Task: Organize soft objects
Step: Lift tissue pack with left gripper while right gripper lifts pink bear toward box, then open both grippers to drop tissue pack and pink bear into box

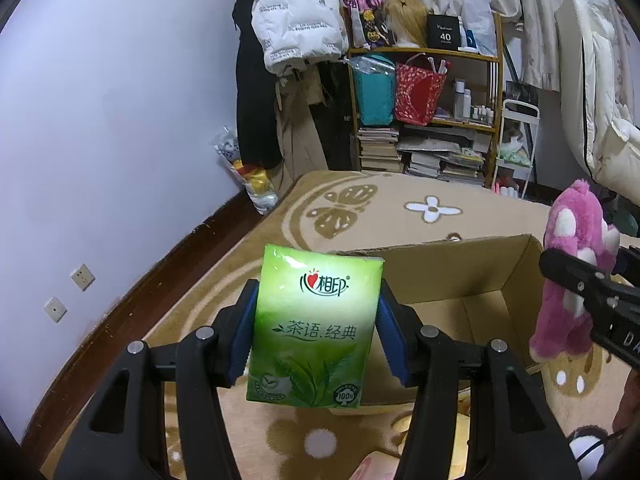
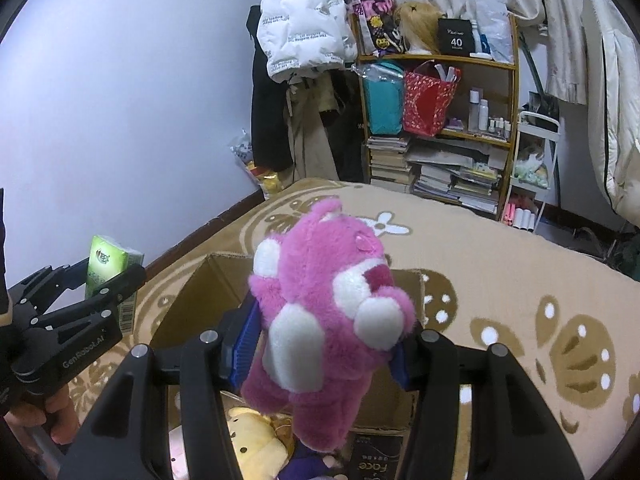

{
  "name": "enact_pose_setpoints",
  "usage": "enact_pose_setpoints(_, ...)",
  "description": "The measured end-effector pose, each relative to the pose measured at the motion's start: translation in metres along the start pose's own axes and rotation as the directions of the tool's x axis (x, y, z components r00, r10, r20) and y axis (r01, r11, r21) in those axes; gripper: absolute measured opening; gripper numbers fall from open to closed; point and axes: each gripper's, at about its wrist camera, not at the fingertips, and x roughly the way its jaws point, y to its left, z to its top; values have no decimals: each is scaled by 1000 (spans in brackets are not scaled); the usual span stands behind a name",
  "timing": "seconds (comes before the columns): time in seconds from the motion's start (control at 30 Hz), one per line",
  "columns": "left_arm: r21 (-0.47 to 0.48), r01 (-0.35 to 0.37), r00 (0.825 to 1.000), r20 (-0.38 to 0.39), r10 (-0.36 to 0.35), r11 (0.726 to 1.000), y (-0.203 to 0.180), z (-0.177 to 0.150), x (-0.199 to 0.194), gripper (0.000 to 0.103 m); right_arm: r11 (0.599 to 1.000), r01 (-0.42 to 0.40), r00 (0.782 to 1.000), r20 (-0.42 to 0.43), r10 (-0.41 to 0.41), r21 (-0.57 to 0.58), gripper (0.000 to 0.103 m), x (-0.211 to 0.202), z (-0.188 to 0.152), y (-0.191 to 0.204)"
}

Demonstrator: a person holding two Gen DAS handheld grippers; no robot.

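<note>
The left hand-held gripper is clamping a green plastic-wrapped tissue pack upright above the near edge of the open brown cardboard box on the patterned carpet, while the right hand-held gripper is squeezing a pink plush bear over that box. Both loads are crowding one opening, so the grippers are risking a collision. The squashy bear, pinched at its middle, may be slipping free and could fall outside.

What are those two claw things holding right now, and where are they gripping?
The left gripper clamps a green tissue pack by its side edges; the right gripper squeezes a pink plush bear around its body.
</note>
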Motion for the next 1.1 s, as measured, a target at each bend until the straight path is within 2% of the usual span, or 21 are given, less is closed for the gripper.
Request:
enact_pose_setpoints(0.27, 46, -9, 1000, 3, 9, 999, -15, -5, 14, 54, 1000, 11, 1000, -28, -11, -1, 60, 18, -6, -3)
enact_pose_setpoints(0.5, 2, 16, 999, -46, -16, 1000, -10, -8, 25, 54, 1000, 19, 998, -56, -17, 22, 62, 31, -10, -10)
enact_pose_setpoints(0.57, -3, 29, 999, -41, -29, 1000, -10, -8, 23, 54, 999, 26, 998, -59, -25, 27, 66, 33, -11, -12)
enact_pose_setpoints(0.63, 0, 35, 999, -27, -35, 999, -11, -7, 21, 55, 999, 32, 998, -56, -30, 35, 75, 34, -11, -13)
enact_pose_setpoints(0.7, 13, 45, 999, -16, -45, 999, -13, -7, 17, 61, 999, 34, 998, -55, -32, 33, 76, 33, -11, -13)
enact_pose_setpoints(0.77, 26, 36, 999, -3, -35, 999, -15, -7, 14, 82, 999, 40, 998, -56, -39, 23, 80, 33, -12, -12)
enact_pose_setpoints(0.8, 31, 23, 1000, 7, -24, 999, -16, -7, 12, 85, 999, 43, 998, -55, -42, 21, 84, 33, -12, -12)
enact_pose_setpoints(0.9, 51, 2, 1000, 21, -3, 999, -18, -6, 9, 91, 999, 41, 998, -48, -40, 20, 91, 30, -13, -10)
enact_pose_setpoints(0.97, 57, -14, 1000, 17, 13, 998, -17, -6, 8, 100, 999, 37, 998, -50, -36, 16, 93, 29, -13, -10)
enact_pose_setpoints(1.03, 59, -25, 1000, 18, 24, 998, -16, -6, 7, 100, 999, 34, 998, -46, -34, 14, 100, 27, -13, -9)
enact_pose_setpoints(1.1, 58, -31, 1000, 4, 30, 998, -14, -6, 6, 100, 999, 40, 999, -31, -40, 16, 103, 22, -12, -8)
